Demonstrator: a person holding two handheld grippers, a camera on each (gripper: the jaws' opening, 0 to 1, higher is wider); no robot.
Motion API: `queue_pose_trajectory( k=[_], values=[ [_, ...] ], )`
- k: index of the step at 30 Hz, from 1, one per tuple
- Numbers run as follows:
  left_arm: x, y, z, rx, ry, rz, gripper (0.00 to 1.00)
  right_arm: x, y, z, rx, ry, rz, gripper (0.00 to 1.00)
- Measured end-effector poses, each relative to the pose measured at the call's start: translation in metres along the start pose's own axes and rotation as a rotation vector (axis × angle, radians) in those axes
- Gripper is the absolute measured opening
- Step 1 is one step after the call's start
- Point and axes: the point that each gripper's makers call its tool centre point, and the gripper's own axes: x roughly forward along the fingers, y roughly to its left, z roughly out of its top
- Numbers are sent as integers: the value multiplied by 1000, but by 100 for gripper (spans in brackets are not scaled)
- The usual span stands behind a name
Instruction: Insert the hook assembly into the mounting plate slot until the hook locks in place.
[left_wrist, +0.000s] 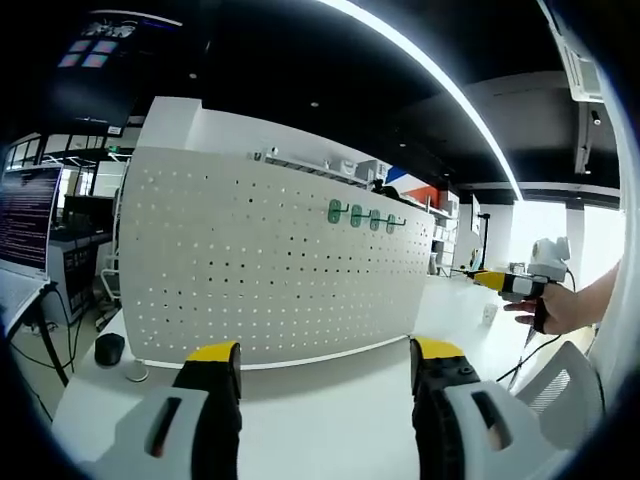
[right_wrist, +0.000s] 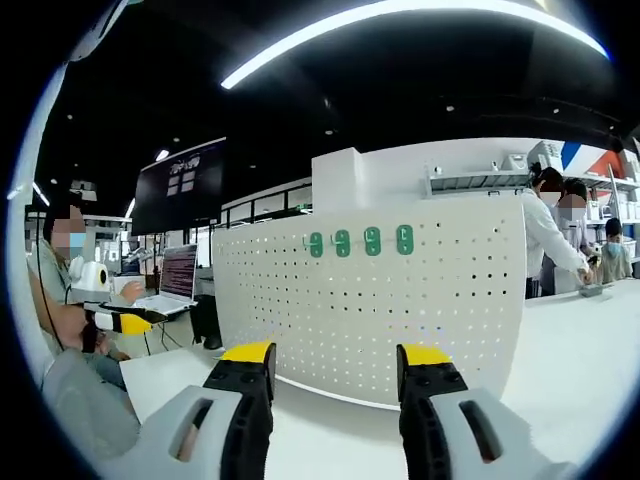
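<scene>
- L hand-held gripper is hovering released, nothing btwn jaws, facing pegboard to line up.
- R hand-held gripper is likewise hanging open, empty.
- Green hooks are sitting in top row of pegboard, upright on table, well apart from both.

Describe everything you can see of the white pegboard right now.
The pegboard is a white panel, likely painted metal, covered in a regular grid of small round holes. It stands upright on the white table, its bottom edge resting on the tabletop. Four green hooks sit in a row near its upper edge, mounted on the board. Nothing else touches it: both grippers' jaws are open, empty, and short of the board. In the right gripper view it appears again.
</scene>
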Motion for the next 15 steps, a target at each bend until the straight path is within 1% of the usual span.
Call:
queue_pose_trajectory(
  k=[8,15],
  values=[
    [0,0,0,-2,-2,-1,71,-12,3,-4,12,-2,-7,50],
    [0,0,1,-8,-5,-2,71,-14,1,-4,9,-1,-10,51]
  ],
)
